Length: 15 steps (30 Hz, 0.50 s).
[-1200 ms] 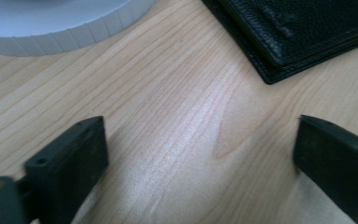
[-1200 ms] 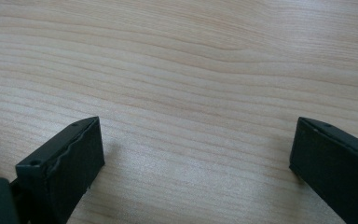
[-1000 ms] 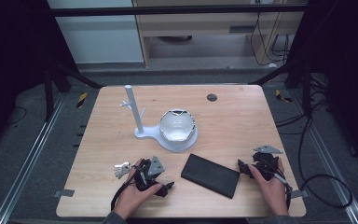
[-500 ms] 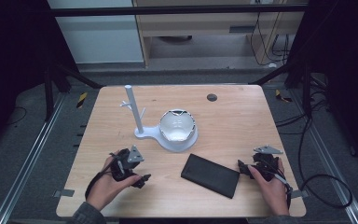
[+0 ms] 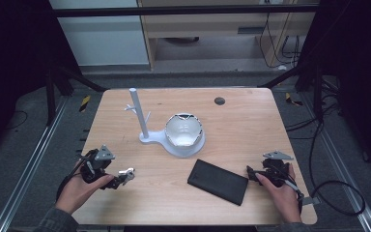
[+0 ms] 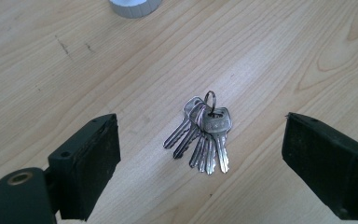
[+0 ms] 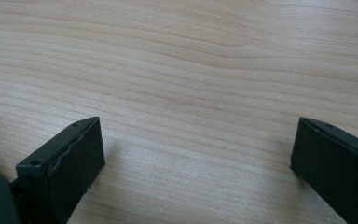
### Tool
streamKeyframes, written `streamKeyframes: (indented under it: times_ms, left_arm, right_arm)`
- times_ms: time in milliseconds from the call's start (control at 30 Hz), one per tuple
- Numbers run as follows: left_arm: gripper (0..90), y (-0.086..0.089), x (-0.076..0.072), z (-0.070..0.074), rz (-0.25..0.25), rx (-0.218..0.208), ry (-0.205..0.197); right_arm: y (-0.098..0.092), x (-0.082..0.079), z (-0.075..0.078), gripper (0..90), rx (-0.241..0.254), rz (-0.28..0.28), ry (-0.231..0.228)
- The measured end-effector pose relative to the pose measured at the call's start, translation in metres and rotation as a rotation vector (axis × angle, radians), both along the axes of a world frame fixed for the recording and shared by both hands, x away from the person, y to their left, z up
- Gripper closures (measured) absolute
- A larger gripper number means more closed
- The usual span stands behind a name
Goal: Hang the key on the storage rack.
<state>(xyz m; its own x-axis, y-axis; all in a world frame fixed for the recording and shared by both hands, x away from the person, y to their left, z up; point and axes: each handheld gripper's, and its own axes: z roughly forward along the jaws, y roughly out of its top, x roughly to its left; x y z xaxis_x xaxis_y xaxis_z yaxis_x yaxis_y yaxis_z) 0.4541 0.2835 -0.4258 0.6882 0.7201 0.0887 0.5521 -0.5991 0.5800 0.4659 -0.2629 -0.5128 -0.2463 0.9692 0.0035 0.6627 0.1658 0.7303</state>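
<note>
While the left gripper (image 6: 200,154) holds its two black jaws spread wide, a bunch of keys (image 6: 203,133) lies flat on the wooden table (image 6: 284,51) in the gap between them, touching neither jaw. The keys fan out from a small metal ring that stands up at the far end of the bunch, with the blades pointing back toward the gripper. At the top edge of the left gripper view sits a bit of a pale round base. From the high view, the left gripper (image 5: 117,180) rests low over the front left part of the table (image 5: 251,121), held in the person's left hand (image 5: 79,191), and the keys (image 5: 126,172) show as a small silvery spot just at its tip. The right gripper (image 7: 193,158) also has its jaws wide apart, with bare wood between them and nothing gripped. In the high view the right gripper (image 5: 252,175) sits near the front right corner in the right hand (image 5: 282,191), its tip just beside a flat black case (image 5: 218,181) that lies at an angle. Farther back, near the middle of the table, a white bowl (image 5: 184,130) rests on a pale stand (image 5: 142,121) with an upright post beside it.
</note>
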Motion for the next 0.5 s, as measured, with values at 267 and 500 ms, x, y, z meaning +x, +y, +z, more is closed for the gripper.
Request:
streamKeyframes:
  times_ms: [267, 500]
  left_arm:
    - [10.8, -0.0025, -0.0043, 0.0045, 0.004, 0.024, -0.045]
    - [28.4, -0.0088, -0.0058, 0.0028, 0.004, 0.077, 0.0]
  right_arm:
    - [0.0003, -0.0005, 0.0001, 2.9, 0.001, -0.005, 0.0]
    - [0.0004, -0.0014, 0.0, 2.9, 0.001, -0.005, 0.0]
